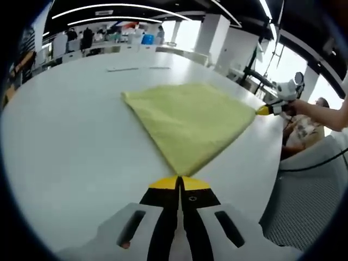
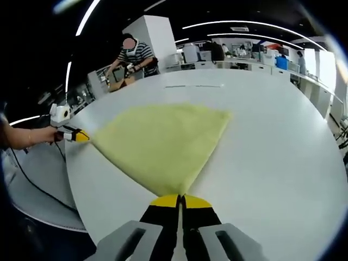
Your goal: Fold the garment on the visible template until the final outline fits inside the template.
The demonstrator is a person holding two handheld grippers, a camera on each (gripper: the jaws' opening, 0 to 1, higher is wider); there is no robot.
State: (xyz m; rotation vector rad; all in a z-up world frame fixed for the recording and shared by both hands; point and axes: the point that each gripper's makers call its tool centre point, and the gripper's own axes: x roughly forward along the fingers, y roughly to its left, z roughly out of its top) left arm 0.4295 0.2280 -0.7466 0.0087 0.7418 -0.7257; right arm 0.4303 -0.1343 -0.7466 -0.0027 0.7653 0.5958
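The right gripper point(image 2: 180, 199) pinches one corner of the yellow cloth point(image 2: 163, 142) on the white table point(image 2: 272, 157), jaws closed. The left gripper point(image 2: 81, 136) grips the far-left corner.

garment point(image 1: 187, 122): soft matt terry-like cloth | table point(image 1: 70, 152): smooth white, slight sheen | tongs point(image 1: 179, 184): matt plastic

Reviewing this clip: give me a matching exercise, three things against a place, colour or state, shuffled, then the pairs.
Things:
1. yellow cloth
2. left gripper
3. white table

States:
A. shut on a near corner of the cloth
B. spread flat, pulled taut at two corners
C. bare pale surface under the cloth

Pairs: 1-B, 2-A, 3-C. The right gripper is likewise shut on a corner.
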